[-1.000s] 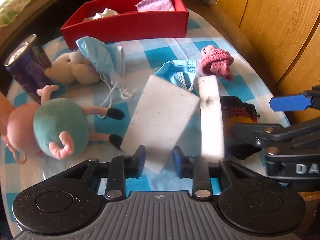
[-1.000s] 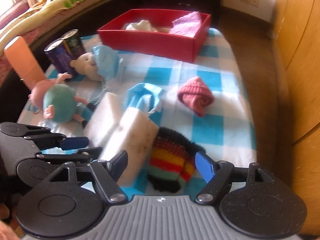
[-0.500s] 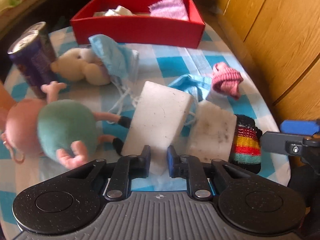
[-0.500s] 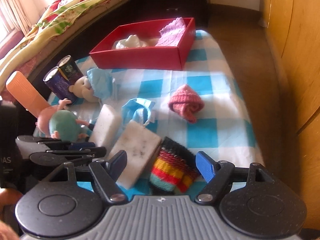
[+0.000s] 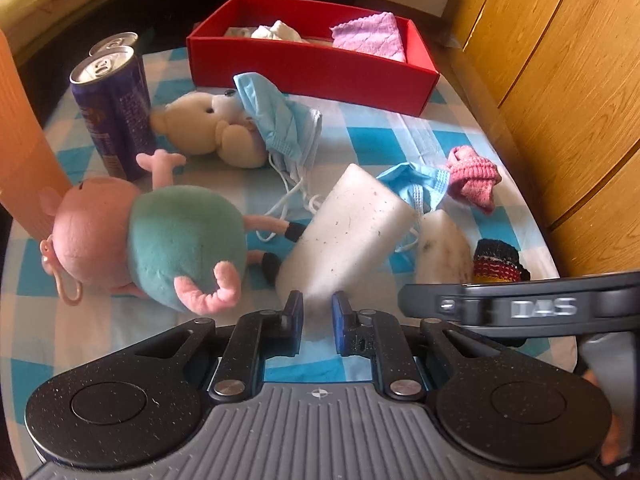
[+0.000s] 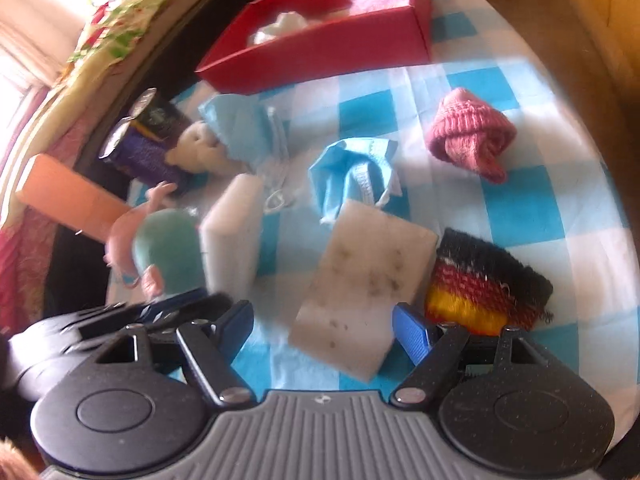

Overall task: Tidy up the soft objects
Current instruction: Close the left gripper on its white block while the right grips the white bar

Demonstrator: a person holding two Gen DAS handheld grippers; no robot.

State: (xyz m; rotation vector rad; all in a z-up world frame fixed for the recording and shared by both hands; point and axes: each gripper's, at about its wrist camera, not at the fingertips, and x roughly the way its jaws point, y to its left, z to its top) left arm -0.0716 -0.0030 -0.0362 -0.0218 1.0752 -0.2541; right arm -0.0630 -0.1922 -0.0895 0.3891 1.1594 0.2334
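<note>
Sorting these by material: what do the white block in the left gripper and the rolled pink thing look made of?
White block: likely matte foam sponge, squashed in where the left gripper pinches it. Rolled pink thing: ribbed knit, probably a sock.

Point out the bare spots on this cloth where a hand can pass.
Free: the checked strip between the red box and the pink sock, and the right edge past that sock. Crowded: the middle and left, where masks, two sponges, plush toys and cans sit packed together.
</note>
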